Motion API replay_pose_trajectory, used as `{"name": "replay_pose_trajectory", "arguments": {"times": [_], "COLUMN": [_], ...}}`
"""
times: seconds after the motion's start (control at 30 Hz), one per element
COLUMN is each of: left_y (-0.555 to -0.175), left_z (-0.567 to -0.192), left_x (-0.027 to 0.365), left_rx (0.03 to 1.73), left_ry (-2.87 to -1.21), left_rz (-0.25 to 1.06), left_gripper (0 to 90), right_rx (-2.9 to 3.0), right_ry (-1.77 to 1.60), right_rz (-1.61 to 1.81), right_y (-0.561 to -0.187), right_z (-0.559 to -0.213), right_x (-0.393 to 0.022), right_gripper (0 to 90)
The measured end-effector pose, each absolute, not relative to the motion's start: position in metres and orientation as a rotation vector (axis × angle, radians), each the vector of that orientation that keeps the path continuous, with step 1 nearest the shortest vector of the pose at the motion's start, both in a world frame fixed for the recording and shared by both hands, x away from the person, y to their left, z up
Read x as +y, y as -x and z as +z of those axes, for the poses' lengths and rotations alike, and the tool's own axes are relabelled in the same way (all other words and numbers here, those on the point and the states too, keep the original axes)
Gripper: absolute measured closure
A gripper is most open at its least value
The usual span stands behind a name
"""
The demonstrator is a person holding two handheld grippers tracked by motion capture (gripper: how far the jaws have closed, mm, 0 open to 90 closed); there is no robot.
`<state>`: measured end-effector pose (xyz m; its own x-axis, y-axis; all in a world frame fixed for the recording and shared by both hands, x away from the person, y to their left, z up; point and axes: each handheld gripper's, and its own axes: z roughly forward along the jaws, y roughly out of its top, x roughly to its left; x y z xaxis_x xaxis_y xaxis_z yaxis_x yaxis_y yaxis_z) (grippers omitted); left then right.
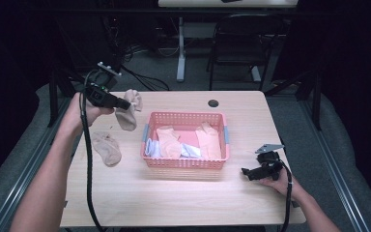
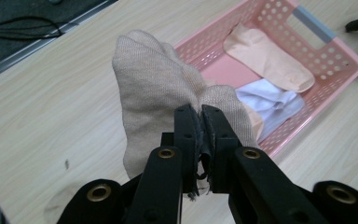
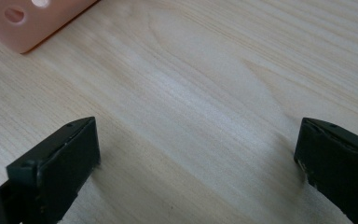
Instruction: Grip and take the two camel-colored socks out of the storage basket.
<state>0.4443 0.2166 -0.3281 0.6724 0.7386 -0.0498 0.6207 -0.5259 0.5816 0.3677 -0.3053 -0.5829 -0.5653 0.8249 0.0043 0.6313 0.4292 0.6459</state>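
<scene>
My left gripper (image 1: 125,103) is shut on a beige sock (image 1: 127,112) that hangs in the air above the table's left part, just left of the pink basket (image 1: 185,163). In the left gripper view the sock (image 2: 154,88) is pinched between the two closed jaws of the gripper (image 2: 200,116), with the basket (image 2: 335,60) beyond it. A second beige sock (image 1: 107,148) lies flat on the table below the left hand. The basket holds several peach and white socks. My right gripper (image 1: 247,172) rests low at the right of the basket, and in its own view the gripper (image 3: 196,154) stands open over bare wood.
The wooden table (image 1: 174,193) has a round cable hole (image 1: 213,103) at its back edge. A chair and a desk leg stand on the floor behind the table. A corner of the pink basket (image 3: 28,23) shows at the top left of the right gripper view.
</scene>
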Motion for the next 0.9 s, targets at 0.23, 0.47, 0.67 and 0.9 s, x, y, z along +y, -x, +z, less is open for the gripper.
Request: {"name": "replay_pose_trajectory", "arguments": {"times": [0.23, 0.47, 0.67, 0.9], "left_y": [-0.44, -0.439, -0.441, -0.45], "left_z": [-0.339, -0.36, -0.382, -0.411], "left_x": [0.241, 0.26, 0.271, 0.278], "left_rx": [1.125, 1.22, 1.289, 1.373], "left_ry": [-2.336, -2.367, -2.386, -2.413], "left_rz": [0.275, 0.27, 0.248, 0.217], "left_gripper": [85.4, 85.3, 85.3, 85.4], "right_rx": [2.373, 2.371, 2.377, 2.375], "right_ry": [-1.255, -1.257, -1.251, -1.253], "right_rz": [0.872, 0.871, 0.874, 0.869], "right_y": [-0.368, -0.368, -0.37, -0.37], "right_z": [-0.583, -0.583, -0.583, -0.583], "right_x": [-0.305, -0.304, -0.303, -0.303], "right_gripper": [0.0, 0.0, 0.0, 0.0]}}
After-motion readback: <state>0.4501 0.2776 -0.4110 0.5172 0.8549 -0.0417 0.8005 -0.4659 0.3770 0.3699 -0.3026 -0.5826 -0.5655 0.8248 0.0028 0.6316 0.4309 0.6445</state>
